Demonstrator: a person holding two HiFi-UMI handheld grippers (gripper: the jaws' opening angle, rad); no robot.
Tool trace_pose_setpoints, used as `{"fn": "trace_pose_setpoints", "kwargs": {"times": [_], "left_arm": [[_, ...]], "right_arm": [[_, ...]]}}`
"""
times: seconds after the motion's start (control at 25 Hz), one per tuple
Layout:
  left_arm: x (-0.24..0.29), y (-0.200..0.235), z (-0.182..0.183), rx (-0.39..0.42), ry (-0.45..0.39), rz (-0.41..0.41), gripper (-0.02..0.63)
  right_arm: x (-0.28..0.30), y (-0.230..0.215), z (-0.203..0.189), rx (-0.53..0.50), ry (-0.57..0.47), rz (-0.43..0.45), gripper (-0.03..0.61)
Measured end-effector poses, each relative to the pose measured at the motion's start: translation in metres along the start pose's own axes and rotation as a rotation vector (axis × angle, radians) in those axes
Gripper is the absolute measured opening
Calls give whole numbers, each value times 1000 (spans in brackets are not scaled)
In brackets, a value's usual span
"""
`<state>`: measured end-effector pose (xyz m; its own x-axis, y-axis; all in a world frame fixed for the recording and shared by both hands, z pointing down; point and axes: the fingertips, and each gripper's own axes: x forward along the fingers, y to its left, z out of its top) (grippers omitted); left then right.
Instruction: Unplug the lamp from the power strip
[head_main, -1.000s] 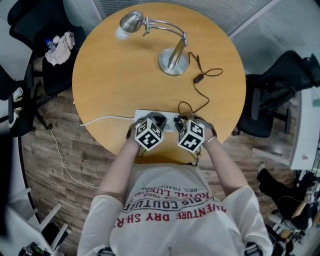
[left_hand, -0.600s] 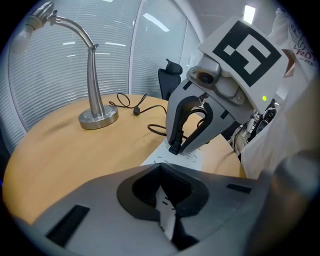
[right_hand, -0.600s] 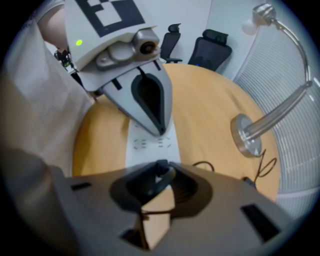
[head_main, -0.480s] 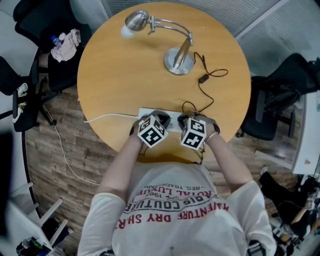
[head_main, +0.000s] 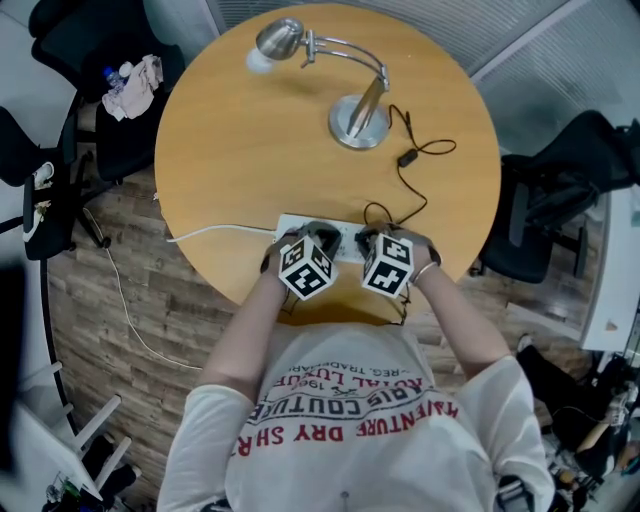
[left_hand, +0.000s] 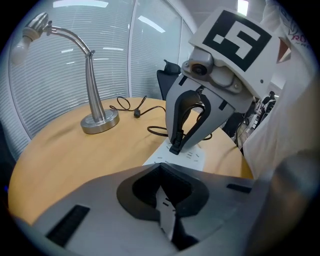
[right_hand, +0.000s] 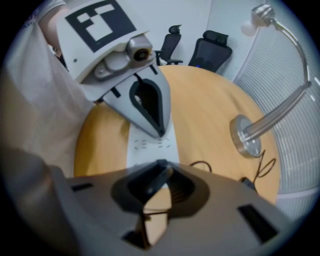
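Power strip laid with long axis left-right in head view. Left gripper held closed, empty, tips on power strip. Right gripper jaws just closed further, clamped on plug in power strip. Lamp beyond power strip, head pointed left.

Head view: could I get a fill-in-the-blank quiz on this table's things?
The silver metal desk lamp stands on a ____ wooden table.
The thin cord from its base is ____ in colour.
The white plastic power strip lies at the table edge nearest the ____.
Missing words: round; black; person.
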<state>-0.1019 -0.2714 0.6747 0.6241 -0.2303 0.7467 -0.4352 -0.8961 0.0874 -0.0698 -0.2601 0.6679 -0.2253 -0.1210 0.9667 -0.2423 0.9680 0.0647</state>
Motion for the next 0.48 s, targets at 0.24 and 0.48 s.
{"fn": "trace_pose_setpoints", "kwargs": {"times": [0.24,0.48], "left_arm": [[-1,0,0,-8,-9,-5,28],[-1,-3,0,7,-5,-15,28]], "right_arm": [[-4,2,0,-30,19,1,71],[-5,6,-1,-17,55,-1,69]]}}
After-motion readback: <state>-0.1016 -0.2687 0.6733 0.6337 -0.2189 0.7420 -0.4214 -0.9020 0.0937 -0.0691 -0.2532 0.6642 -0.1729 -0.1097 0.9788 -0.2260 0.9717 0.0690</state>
